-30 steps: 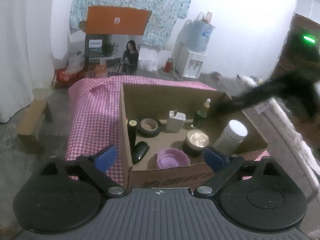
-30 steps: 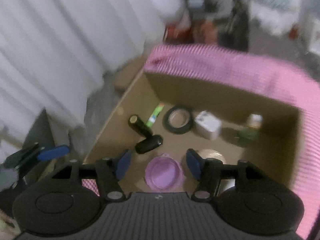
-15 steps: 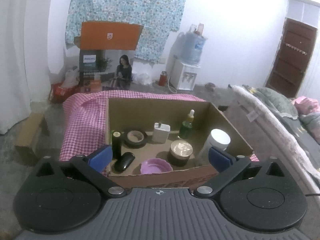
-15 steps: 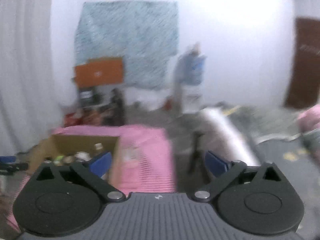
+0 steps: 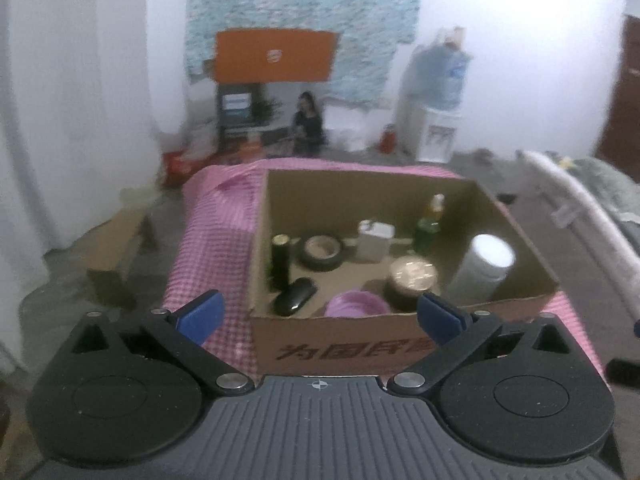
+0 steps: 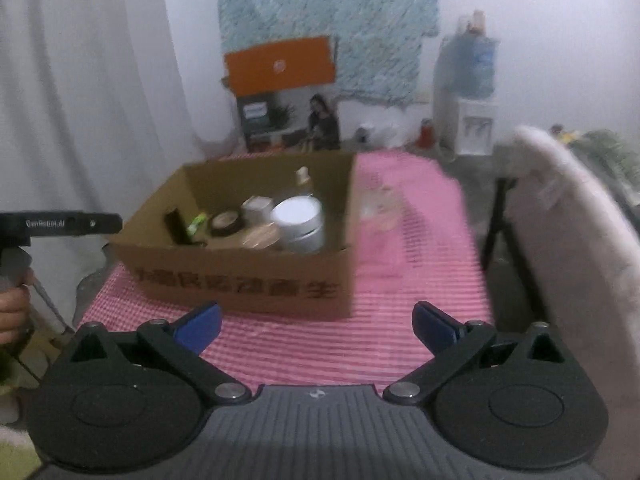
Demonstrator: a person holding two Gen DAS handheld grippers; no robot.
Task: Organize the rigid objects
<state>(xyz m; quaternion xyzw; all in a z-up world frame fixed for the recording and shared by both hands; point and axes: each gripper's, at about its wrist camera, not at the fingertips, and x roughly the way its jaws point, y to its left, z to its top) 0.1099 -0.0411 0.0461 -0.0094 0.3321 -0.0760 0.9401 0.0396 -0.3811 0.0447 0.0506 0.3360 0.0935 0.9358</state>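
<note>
**Both grippers back off the box, empty**

Now that the right gripper has swung out of the box and pulled back, it looks at the carton from outside, with bare checked cloth under and ahead of its tips. A second ago it hung right over the purple bowl inside, jaws part closed; now they stand as wide as they go, with nothing between them. The left gripper has drifted back a little as well. Its jaws are just as wide and hold nothing, and the box's near wall sits just beyond its tips.

Past the left gripper, inside the box, everything stands where it did: white jar on the right, gold-lidded jar beside it, bowl against the near wall, tape roll, white bottle and green dropper bottle toward the back, black tube and black mouse on the left.

I'd say a drop has just finished. A faint clear thing right of the box is too blurred to name; otherwise the cloth looks bare, so the sorting seems nearly or wholly done.
</note>
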